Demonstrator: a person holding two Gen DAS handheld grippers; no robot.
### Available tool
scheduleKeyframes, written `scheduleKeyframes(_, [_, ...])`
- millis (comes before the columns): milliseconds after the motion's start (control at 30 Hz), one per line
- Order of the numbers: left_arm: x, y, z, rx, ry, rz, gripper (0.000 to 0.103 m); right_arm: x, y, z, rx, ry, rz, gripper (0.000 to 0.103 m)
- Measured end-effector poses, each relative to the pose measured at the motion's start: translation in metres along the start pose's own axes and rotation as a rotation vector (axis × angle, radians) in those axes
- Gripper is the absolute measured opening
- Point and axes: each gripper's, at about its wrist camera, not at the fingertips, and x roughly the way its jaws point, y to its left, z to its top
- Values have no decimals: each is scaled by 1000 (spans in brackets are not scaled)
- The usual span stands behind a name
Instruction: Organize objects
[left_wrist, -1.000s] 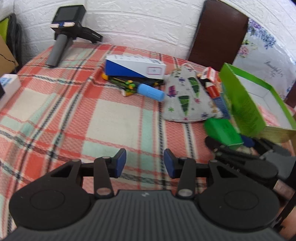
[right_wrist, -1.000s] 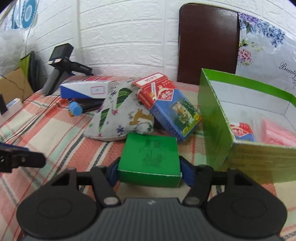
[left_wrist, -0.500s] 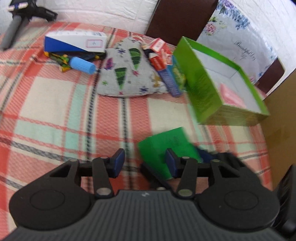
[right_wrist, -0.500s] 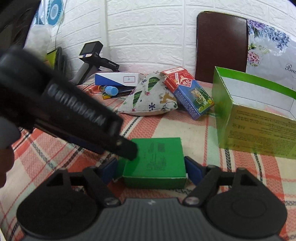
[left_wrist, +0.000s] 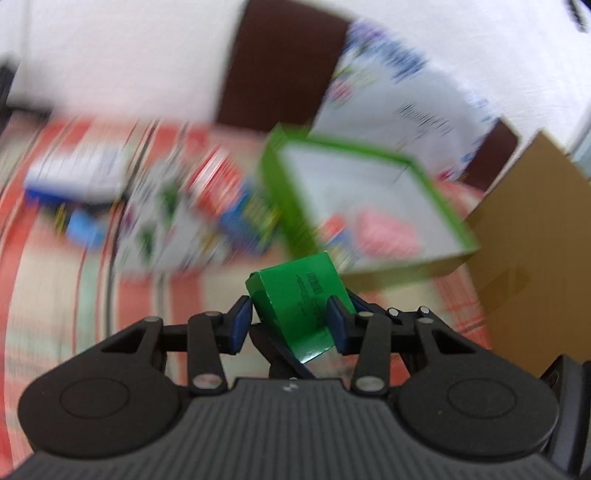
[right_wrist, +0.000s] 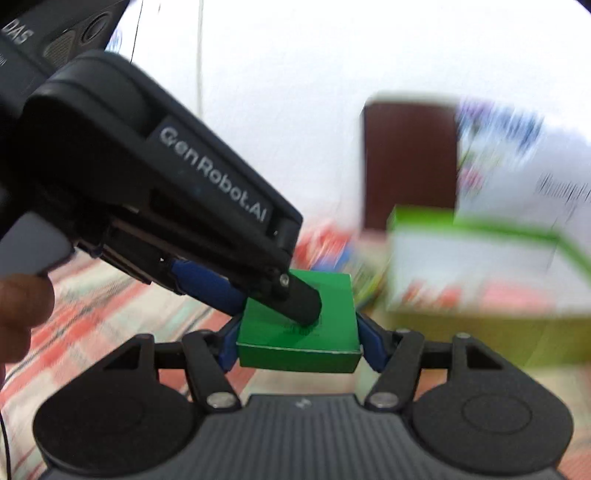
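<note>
Both your grippers meet at the small green box.

Low centre of the right wrist view, your right gripper pinches the green box; your left gripper straddles it, though whether it presses is unclear. Beyond, right of centre, sits the blurred open green tray.

Ahead — green tray's wall, close.

Black ribbed tool body, blue pads, silver screws, white "GenRobot.AI" lettering, bare fingertip
</note>
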Motion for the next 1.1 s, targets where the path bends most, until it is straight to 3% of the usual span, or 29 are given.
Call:
scheduleKeyframes(133, [20,-32,31,89,-41,-52,46,-1,-29,20,-22,-97,-110,62])
scheduleKeyframes(300, [76,-56,47,142,-9,-62,46,25,-71,20,45,-52,-191,64])
scheduleKeyframes(367, [92,-61,49,157,-2,-25,46,41,-82,15,55,-17,-224,83])
scheduleKeyframes(433, [104,-62,48,173,3,40,46,54,-89,11,65,24,-259,84])
scheduleKeyframes(767, [67,-51,33,218,-41,171,46,17,-88,-5,123,-17,-266,84])
scheduleKeyframes(1100, [33,-25,7,208,-67,281,47,-21,-84,8,183,-33,-256,84])
